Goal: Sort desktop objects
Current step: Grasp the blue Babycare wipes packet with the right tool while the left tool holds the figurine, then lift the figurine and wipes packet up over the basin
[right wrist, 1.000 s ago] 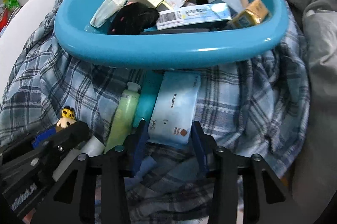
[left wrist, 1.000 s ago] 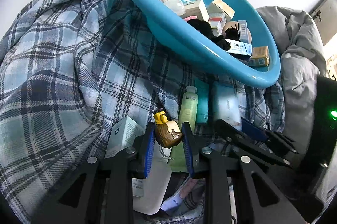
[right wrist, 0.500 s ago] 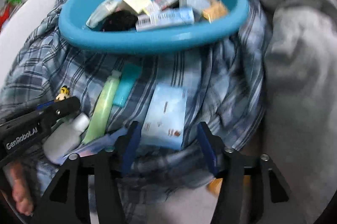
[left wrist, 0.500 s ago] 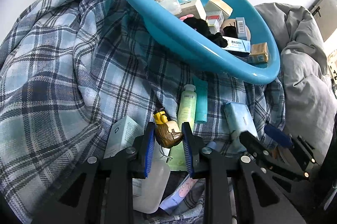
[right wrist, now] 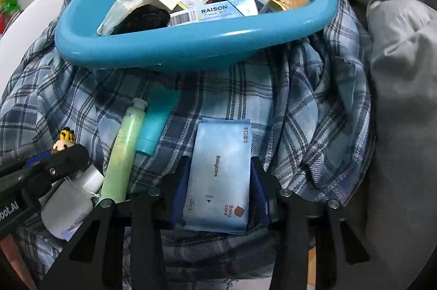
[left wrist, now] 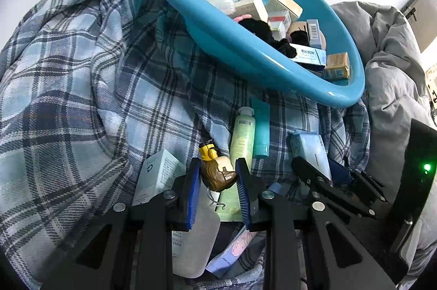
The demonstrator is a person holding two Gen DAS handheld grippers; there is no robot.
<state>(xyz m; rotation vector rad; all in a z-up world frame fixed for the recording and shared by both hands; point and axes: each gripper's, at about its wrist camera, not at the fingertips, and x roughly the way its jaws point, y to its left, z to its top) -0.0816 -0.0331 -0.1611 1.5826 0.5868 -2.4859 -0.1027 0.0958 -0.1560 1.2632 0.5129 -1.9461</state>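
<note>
Nearest to us, our left gripper pinches a small brown figurine with a yellow head, its blue pads pressed against both sides. Under it lie a white bottle and a pale box, the box just left of the jaws. Our right gripper has just been closing its jaws, and they now squeeze a blue wipes pack by its long edges; the pack lies lengthwise between the pads, its far end sticking out beyond them.

Just past the jaws, a green tube and a shorter teal tube lie side by side on the plaid cloth, touching each other, caps toward the basin for the green one and toward us for the teal one. They sit between the two grippers. In the right view the left gripper shows at the lower left edge, the figurine's striped head peeking above it.

Farther off, a blue basin rests tilted on the bunched plaid cloth. It holds a heap of small cartons, one long box marked RAISON, and something black and fuzzy near its front rim. A grey quilt fills the right side, beside the basin and the cloth.
</note>
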